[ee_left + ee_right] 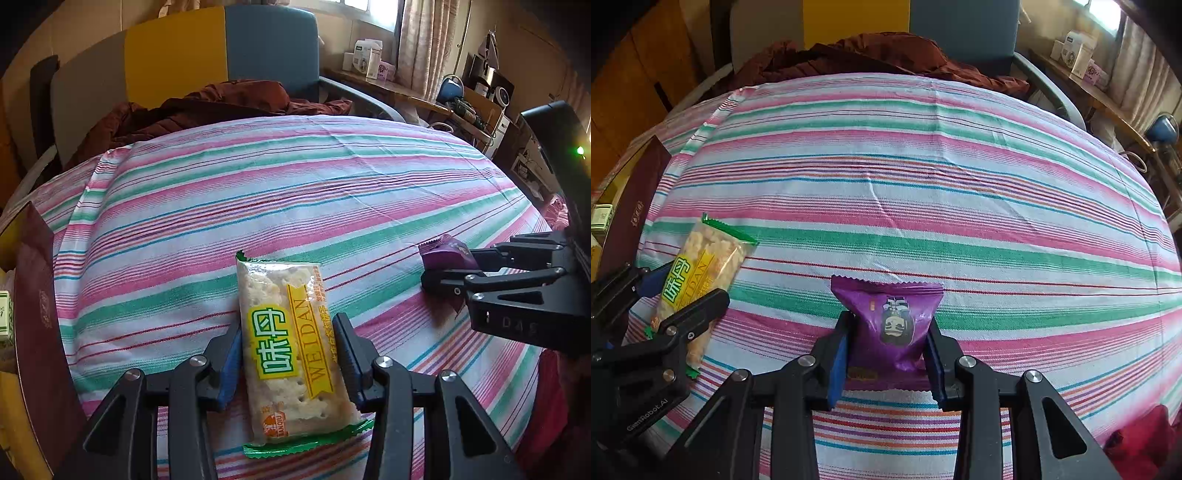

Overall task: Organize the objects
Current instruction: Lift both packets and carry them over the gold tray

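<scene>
Tablecloth point(258, 177) first, since it fills both views: striped pink, green, white and blue, spread over a table. Behind it sits a chair point(221, 55) with grey, yellow and blue back panels, and a rust-brown jacket point(207, 107) is bunched up on the seat at the table's far edge. At the left edge of the cloth there's a dark maroon box point(37, 302), flat lid, some small embossed mark on it.

Smaller stuff now. Left gripper point(288, 354) has its jaws pinched on the long sides of a cracker packet point(288, 347), clear wrapper with green crimped ends and a yellow-green label. The packet points away from the camera along the fingers, and I honestly can't tell whether it's resting on the cloth or lifted off it.

Right gripper point(888, 358) is just beside the left one, on its right. Its jaws are clamped on a small purple snack pouch point(890, 321) with a cartoon figure printed on it, blue pads pressing both sides. Pouch sits low over the cloth, near the front-middle of the table, well apart from the maroon box.
</scene>
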`<action>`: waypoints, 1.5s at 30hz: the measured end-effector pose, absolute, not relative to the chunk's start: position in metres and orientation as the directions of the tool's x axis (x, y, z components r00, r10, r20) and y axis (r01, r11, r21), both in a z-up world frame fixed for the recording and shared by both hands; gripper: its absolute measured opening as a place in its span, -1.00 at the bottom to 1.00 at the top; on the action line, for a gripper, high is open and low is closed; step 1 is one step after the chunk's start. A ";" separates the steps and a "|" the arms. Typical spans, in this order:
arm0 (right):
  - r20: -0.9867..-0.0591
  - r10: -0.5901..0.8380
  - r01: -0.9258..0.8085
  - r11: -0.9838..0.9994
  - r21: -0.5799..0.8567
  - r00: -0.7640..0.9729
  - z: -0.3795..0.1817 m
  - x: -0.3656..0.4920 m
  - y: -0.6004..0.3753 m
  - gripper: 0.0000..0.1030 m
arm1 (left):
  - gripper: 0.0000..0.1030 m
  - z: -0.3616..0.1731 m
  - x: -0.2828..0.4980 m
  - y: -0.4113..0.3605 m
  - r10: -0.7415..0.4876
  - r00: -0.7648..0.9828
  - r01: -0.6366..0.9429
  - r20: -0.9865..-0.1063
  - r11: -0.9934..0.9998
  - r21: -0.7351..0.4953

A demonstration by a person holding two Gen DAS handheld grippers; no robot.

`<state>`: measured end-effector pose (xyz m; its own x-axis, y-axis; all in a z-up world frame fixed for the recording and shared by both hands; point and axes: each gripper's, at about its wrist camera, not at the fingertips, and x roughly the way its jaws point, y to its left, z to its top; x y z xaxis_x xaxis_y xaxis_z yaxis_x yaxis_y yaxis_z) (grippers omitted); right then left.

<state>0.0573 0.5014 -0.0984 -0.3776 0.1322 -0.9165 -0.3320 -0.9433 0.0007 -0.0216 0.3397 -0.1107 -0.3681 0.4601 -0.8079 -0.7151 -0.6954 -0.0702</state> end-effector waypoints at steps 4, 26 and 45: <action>-0.913 0.142 -0.324 -0.946 -0.012 -0.382 -0.097 0.062 0.501 -0.29 | -0.10 -0.112 -0.019 0.340 0.461 -0.386 -0.714 -0.799 -0.698 -0.058; -0.908 0.144 -0.317 -0.948 -0.012 -0.394 -0.102 0.039 0.510 -0.26 | -0.11 -0.112 -0.017 0.342 0.451 -0.407 -0.714 -0.794 -0.700 -0.032; -0.905 0.105 -0.299 -0.954 0.026 -0.413 -0.101 0.038 0.497 -0.29 | -0.12 -0.052 -0.005 0.292 0.516 -0.429 -0.708 -0.742 -0.701 -0.079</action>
<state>0.0378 0.4972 -0.1015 -0.4127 0.1047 -0.9048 -0.2994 -0.9538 0.0261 -0.0046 0.2925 -0.0520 -0.4285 0.5161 -0.7416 -0.7083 -0.7015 -0.0788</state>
